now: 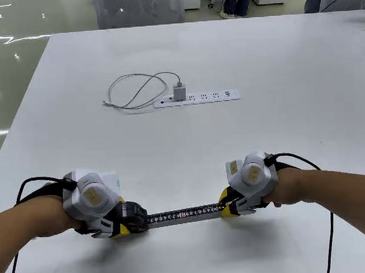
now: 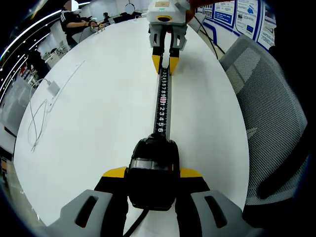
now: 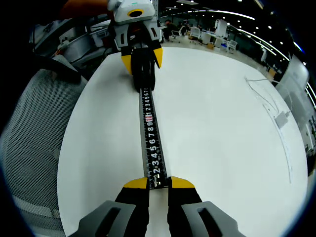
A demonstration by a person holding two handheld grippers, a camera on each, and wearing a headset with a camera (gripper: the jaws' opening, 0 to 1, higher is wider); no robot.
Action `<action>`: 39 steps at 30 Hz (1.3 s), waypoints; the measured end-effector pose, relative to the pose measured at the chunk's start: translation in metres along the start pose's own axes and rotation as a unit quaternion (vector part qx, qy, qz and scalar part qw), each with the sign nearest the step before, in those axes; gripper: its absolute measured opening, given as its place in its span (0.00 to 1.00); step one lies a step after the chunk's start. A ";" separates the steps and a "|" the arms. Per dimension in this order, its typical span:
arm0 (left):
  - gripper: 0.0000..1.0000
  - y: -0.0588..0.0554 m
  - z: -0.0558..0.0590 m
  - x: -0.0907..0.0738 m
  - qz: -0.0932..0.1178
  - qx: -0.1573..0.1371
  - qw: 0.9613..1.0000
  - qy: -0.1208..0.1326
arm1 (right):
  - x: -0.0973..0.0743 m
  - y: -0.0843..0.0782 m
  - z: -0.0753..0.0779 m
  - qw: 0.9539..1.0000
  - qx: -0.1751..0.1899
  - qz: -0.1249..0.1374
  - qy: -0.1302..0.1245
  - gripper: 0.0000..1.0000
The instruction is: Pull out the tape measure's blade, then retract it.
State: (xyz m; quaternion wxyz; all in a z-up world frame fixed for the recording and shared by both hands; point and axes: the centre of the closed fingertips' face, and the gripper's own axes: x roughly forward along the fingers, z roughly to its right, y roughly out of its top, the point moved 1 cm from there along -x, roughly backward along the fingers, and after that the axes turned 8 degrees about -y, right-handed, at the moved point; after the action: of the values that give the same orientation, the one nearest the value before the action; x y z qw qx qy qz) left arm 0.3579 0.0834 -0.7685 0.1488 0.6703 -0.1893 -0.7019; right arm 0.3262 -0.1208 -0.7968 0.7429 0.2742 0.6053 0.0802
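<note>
open over most of the tabletop (image 1: 288, 79). blocked far-centre by a power strip (image 1: 199, 97) and cable (image 1: 136, 90); barred near by the blade (image 1: 185, 215) stretched from the tape measure (image 1: 137, 215) in left hand-held gripper (image 1: 126, 219) to right hand-held gripper (image 1: 226, 208).

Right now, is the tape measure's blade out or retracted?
Out: the numbered blade stretches from the case in the left gripper to the right gripper.
</note>
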 end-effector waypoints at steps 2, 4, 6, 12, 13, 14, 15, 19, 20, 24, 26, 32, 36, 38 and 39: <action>0.32 0.000 0.000 0.000 0.000 0.000 1.000 0.000 | -0.001 -0.001 0.000 1.000 0.002 0.000 0.000 0.10; 0.32 0.000 0.000 0.000 0.001 0.000 1.000 0.001 | -0.001 -0.003 0.001 1.000 0.002 -0.001 0.000 0.09; 0.32 0.000 0.000 0.000 0.001 -0.001 1.000 0.001 | -0.002 -0.004 0.001 1.000 0.002 -0.001 -0.001 0.10; 0.32 0.000 0.000 0.000 0.001 -0.001 1.000 0.000 | -0.004 -0.008 0.002 1.000 0.003 -0.003 -0.001 0.10; 0.32 0.000 0.000 0.000 0.001 -0.001 1.000 0.000 | -0.005 -0.008 0.002 1.000 0.003 -0.003 -0.002 0.10; 0.32 0.000 0.000 0.000 0.001 -0.001 1.000 0.000 | -0.005 -0.009 0.002 1.000 0.003 -0.003 -0.002 0.10; 0.32 0.000 0.000 0.000 0.001 -0.001 1.000 0.000 | -0.005 -0.009 0.002 1.000 0.003 -0.004 -0.002 0.10; 0.32 0.000 0.000 0.000 0.001 -0.001 1.000 -0.001 | -0.006 -0.011 0.002 1.000 0.005 -0.004 -0.002 0.10; 0.32 0.000 0.000 0.000 0.001 -0.001 1.000 -0.001 | -0.006 -0.011 0.002 1.000 0.005 -0.004 -0.002 0.10; 0.32 0.000 0.000 0.000 0.001 -0.001 1.000 0.000 | -0.007 -0.013 0.003 1.000 0.005 -0.006 -0.002 0.09; 0.32 0.000 0.000 0.000 0.001 -0.001 1.000 0.000 | -0.008 -0.014 0.003 1.000 0.005 -0.006 -0.002 0.09; 0.32 0.000 0.000 0.000 0.001 -0.001 1.000 0.000 | -0.010 -0.017 0.004 1.000 0.003 -0.007 -0.003 0.09; 0.32 0.000 0.000 0.000 0.001 -0.001 1.000 0.000 | -0.012 -0.020 0.004 1.000 0.006 -0.008 -0.004 0.09; 0.32 0.000 0.000 0.000 0.001 -0.002 1.000 0.000 | -0.012 -0.021 0.005 1.000 0.007 -0.007 -0.004 0.09; 0.32 0.000 0.000 0.000 0.001 -0.002 1.000 0.000 | -0.013 -0.022 0.005 1.000 0.008 -0.007 -0.004 0.09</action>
State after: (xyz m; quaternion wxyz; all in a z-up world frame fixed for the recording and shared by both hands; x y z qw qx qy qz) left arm 0.3581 0.0834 -0.7684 0.1504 0.6701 -0.1887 -0.7019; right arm 0.3228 -0.1463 -0.7962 0.7438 0.2760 0.6049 0.0688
